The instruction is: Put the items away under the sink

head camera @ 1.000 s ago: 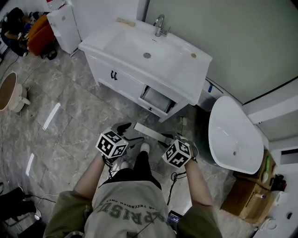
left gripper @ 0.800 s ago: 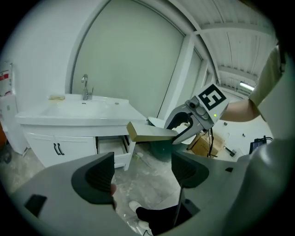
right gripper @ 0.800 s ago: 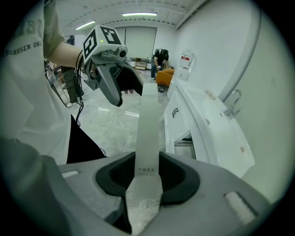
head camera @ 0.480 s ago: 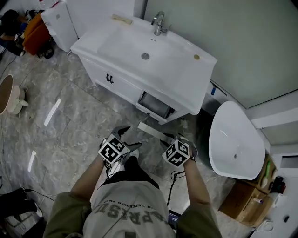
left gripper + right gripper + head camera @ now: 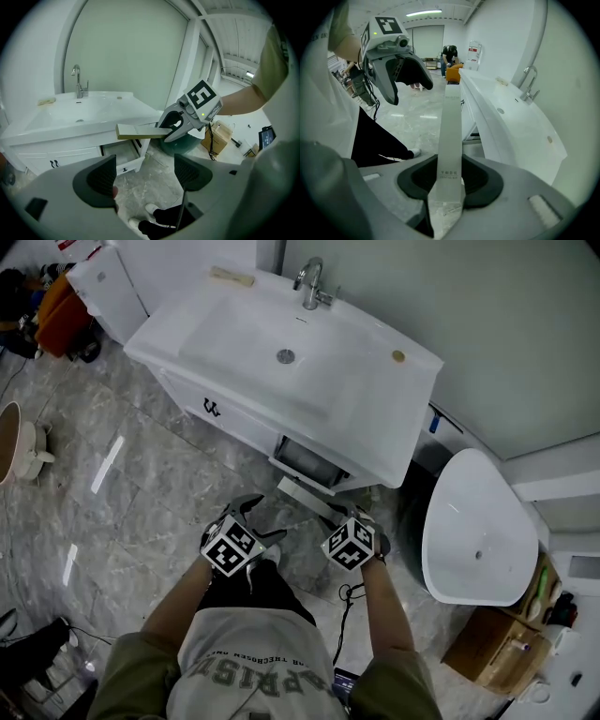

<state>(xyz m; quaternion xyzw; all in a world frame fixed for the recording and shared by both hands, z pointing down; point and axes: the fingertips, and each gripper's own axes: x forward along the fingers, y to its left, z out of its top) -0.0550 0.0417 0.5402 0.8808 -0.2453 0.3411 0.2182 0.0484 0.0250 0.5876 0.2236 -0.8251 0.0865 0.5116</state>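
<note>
A long white box (image 5: 305, 499) is clamped between the jaws of my right gripper (image 5: 337, 521) and sticks out to the left, level with the floor. In the right gripper view the box (image 5: 451, 136) runs straight ahead from the shut jaws. My left gripper (image 5: 258, 521) hangs open and empty just left of the box's free end, with nothing between its pads (image 5: 96, 180). Ahead stands the white sink cabinet (image 5: 234, 413), with its open compartment (image 5: 305, 462) under the basin. The left gripper view shows the right gripper (image 5: 187, 117) holding the box (image 5: 140, 132) in front of that compartment (image 5: 119, 154).
A faucet (image 5: 309, 285), a small beige bar (image 5: 231, 277) and a round item (image 5: 398, 356) sit on the sink top. A white oval basin (image 5: 473, 531) and a cardboard box (image 5: 492, 643) stand at the right. A beige tub (image 5: 14, 437) is at the left. A person (image 5: 449, 54) bends over far back.
I have come closer to the sink cabinet, and both grippers moved forward toward the open compartment. The right gripper has kept hold of the box and the left has stayed open.
</note>
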